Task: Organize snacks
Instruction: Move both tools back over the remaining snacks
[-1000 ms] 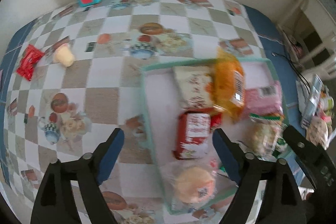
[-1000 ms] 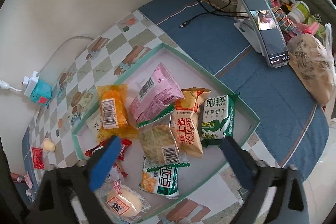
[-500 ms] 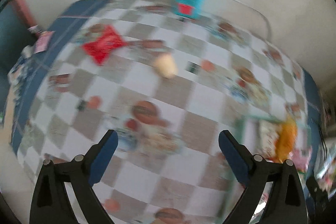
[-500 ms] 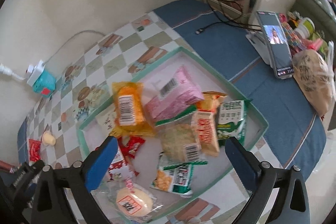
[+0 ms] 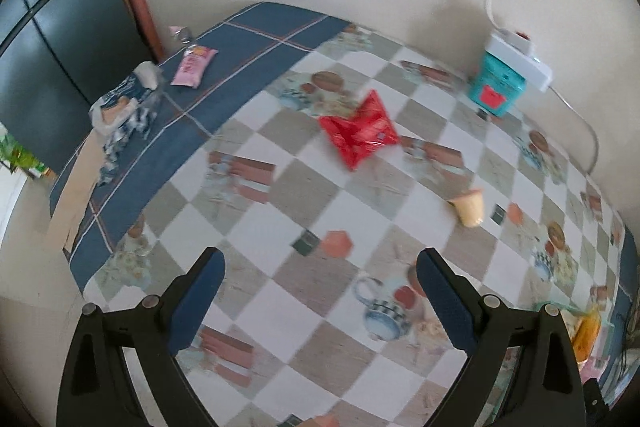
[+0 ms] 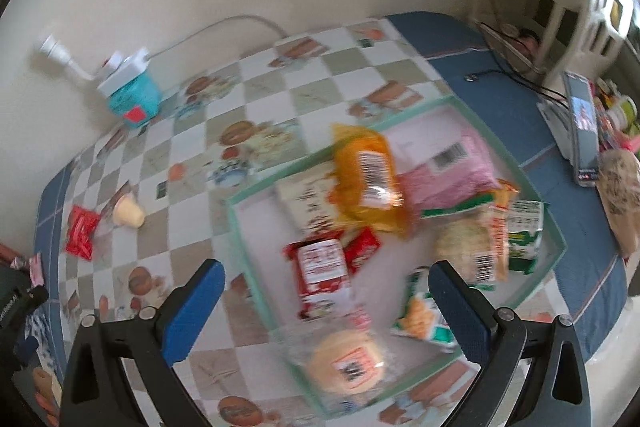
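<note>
Left hand-held gripper (image 5: 320, 279): jaws spread wide, nothing between them, held above the checkered cloth on the bench (image 5: 280, 307).
Right hand-held gripper (image 6: 326, 287): jaws wide apart and empty, held over the near corner of the tray (image 6: 236, 227).
Red packet (image 5: 358, 133): crinkled glossy red wrapper, lying flat on the bench, well apart from the tray.
Jelly cup (image 5: 468, 209): small pale yellow cup tipped on its side, near the red packet.
Tray: shallow, pale green rim, white floor, holding a heap of snacks.
Orange bag (image 6: 368, 183): clear orange wrapper with a barcode label, lying on top of other packs.
Pink bag (image 6: 452, 175): just beside the orange bag, barcode up.
Red pack (image 6: 320, 267): red with a white label, in the tray's middle.
Round bun (image 6: 346, 355): in clear wrap, at the tray's near corner, blurred.
Teal box (image 5: 498, 87): by the wall, a white power strip on top.
</note>
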A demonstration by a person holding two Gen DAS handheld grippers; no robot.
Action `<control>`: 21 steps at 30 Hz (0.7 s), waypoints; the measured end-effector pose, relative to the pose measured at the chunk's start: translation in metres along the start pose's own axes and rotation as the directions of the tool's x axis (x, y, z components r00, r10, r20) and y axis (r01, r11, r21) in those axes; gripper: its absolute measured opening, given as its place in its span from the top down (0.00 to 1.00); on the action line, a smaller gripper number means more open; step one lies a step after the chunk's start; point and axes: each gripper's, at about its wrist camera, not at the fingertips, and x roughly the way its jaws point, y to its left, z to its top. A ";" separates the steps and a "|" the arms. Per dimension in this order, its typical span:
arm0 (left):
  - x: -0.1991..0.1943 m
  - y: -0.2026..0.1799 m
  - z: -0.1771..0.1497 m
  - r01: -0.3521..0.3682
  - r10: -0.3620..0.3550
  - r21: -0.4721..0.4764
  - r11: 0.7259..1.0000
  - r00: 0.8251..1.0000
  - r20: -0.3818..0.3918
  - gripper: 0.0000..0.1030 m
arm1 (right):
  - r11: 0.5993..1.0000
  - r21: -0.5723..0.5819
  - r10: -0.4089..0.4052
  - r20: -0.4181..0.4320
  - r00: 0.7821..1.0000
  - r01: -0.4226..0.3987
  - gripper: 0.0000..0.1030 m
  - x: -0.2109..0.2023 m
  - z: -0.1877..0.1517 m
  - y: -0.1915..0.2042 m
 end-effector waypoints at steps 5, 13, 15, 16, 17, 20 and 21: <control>0.004 0.024 0.007 -0.005 0.005 -0.041 0.999 1.000 -0.005 0.06 | 0.998 -0.068 0.012 -0.008 1.000 -0.013 0.00 0.001 -0.011 0.038; 0.015 0.057 0.018 -0.014 0.012 -0.088 0.996 1.000 -0.017 0.06 | 0.986 -0.165 0.011 -0.016 1.000 -0.014 0.00 0.006 -0.024 0.084; 0.019 0.065 0.021 -0.018 0.016 -0.098 0.995 1.000 -0.021 0.06 | 0.984 -0.180 0.011 -0.020 1.000 -0.014 0.00 0.008 -0.027 0.093; 0.020 0.068 0.022 -0.020 0.018 -0.102 0.995 1.000 -0.022 0.06 | 0.982 -0.188 0.009 -0.021 1.000 -0.013 0.00 0.010 -0.028 0.097; 0.022 0.072 0.023 -0.022 0.019 -0.107 0.994 1.000 -0.024 0.06 | 0.981 -0.194 0.007 -0.022 1.000 -0.012 0.00 0.011 -0.029 0.101; 0.029 0.082 0.027 -0.018 0.014 -0.120 0.993 0.999 -0.033 0.06 | 0.977 -0.215 0.006 -0.027 1.000 -0.012 0.00 0.014 -0.033 0.112; 0.031 0.085 0.028 -0.016 0.011 -0.126 0.992 0.999 -0.037 0.06 | 0.975 -0.221 0.007 -0.028 1.000 -0.013 0.00 0.015 -0.034 0.116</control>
